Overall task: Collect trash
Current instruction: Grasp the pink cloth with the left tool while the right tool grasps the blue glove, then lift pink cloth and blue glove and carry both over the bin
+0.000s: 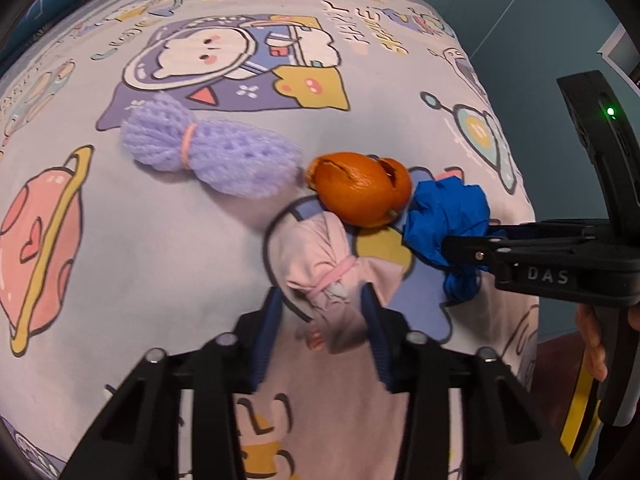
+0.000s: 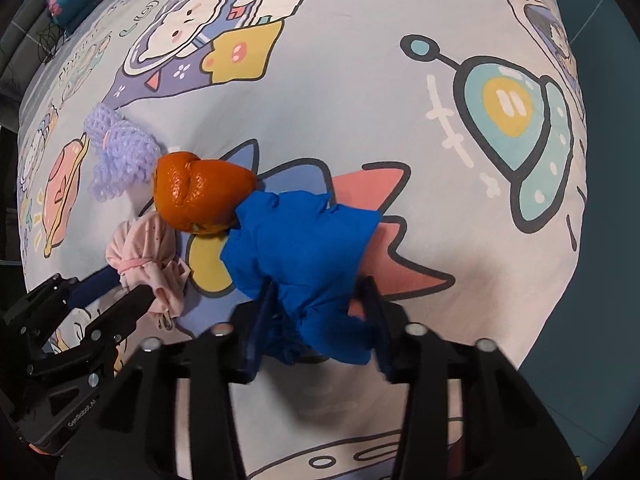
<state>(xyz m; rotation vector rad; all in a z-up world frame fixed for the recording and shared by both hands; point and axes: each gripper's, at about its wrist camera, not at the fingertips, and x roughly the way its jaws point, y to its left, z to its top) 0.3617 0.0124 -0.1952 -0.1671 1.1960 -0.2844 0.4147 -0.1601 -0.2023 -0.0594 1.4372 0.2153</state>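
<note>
Lying on a pale cartoon-printed bedsheet with astronaut and planet motifs are four pieces of trash, grouped near the sheet's right-hand edge.

Item 1: crumpled pink cloth bundle tied with a pink band. It sits between the fingers of the left gripper, whose blue-padded jaws stand on either side of the bundle's near end; whether the pads press it cannot be told. In the right wrist view the same bundle shows with the left gripper's black fingers at its lower end.

Item 2: crumpled bright blue paper or cloth wad. It lies between the jaws of the right gripper, which stand moderately apart with the wad's near end filling most of the gap; a firm grip cannot be confirmed. From the left wrist view the wad appears with the right gripper reaching in from the right, its fingers seen edge-on.

Item 3: hollow orange citrus peel, split along the top. It rests between the pink bundle and the blue wad, touching both, and is held by neither tool.

Item 4: lavender foam fruit net cinched with a pink rubber band. It lies just left of the peel, its near end close to or touching it, free of both grippers.
</note>
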